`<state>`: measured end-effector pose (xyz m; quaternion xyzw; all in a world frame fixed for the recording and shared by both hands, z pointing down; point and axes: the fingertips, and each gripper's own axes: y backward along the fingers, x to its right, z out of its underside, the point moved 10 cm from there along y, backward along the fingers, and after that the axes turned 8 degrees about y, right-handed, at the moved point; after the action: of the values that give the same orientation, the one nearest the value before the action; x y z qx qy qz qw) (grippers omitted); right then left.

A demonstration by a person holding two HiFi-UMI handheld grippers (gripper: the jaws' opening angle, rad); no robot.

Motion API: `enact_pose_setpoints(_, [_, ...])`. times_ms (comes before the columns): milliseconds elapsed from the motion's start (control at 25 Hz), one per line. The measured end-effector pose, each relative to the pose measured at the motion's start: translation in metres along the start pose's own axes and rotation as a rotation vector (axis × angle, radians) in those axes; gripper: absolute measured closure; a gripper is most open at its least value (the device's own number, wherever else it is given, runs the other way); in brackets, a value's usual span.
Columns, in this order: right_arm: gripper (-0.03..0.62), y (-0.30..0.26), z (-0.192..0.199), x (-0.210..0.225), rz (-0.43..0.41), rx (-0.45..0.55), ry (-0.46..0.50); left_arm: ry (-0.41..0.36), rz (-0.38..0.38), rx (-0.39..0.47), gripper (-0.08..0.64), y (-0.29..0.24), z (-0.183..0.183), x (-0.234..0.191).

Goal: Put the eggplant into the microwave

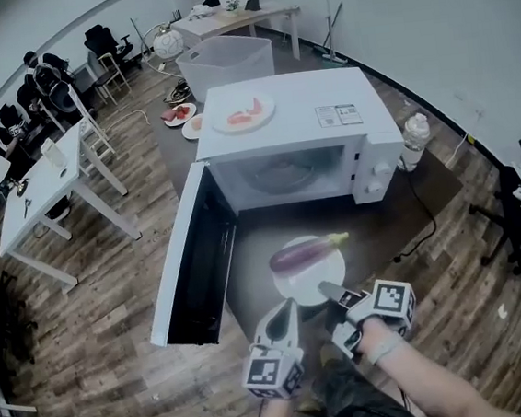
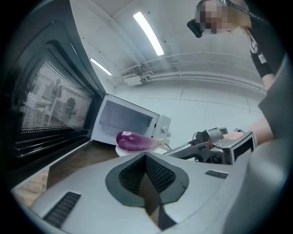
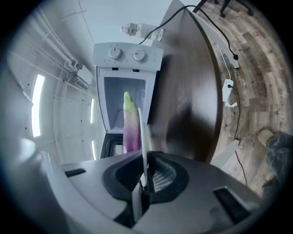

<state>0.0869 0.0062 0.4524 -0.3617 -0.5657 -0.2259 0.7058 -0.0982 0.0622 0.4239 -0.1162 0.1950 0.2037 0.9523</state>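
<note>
A purple eggplant (image 1: 307,253) with a green stem lies on a white plate (image 1: 298,287) held above the dark table, in front of the white microwave (image 1: 297,116). The microwave door (image 1: 192,256) hangs wide open to the left and the cavity looks empty. My right gripper (image 1: 329,290) is shut on the plate's near rim; in the right gripper view the plate (image 3: 143,137) runs edge-on between the jaws, with the eggplant (image 3: 131,125) beyond. My left gripper (image 1: 285,313) is shut and empty, just left of the plate. The left gripper view shows the eggplant (image 2: 135,140) ahead of it.
A plate of red food (image 1: 243,114) sits on top of the microwave. A plastic bottle (image 1: 414,138) stands at its right, with a black cable trailing off the table. Behind are a translucent bin (image 1: 225,63), white tables (image 1: 46,193) and seated people.
</note>
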Motion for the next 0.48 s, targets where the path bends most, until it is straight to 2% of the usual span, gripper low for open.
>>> enact_pose_setpoints(160, [0.572,-0.028,-0.027,0.004,0.001,-0.015,-0.002,-0.010,-0.021,0.012,0.558,-0.029,-0.004,-0.016])
enact_pose_setpoints(480, [0.572,-0.067,-0.078,-0.001,0.007,-0.063,0.020,0.027,-0.071,0.051,0.558,-0.079,-0.019,-0.025])
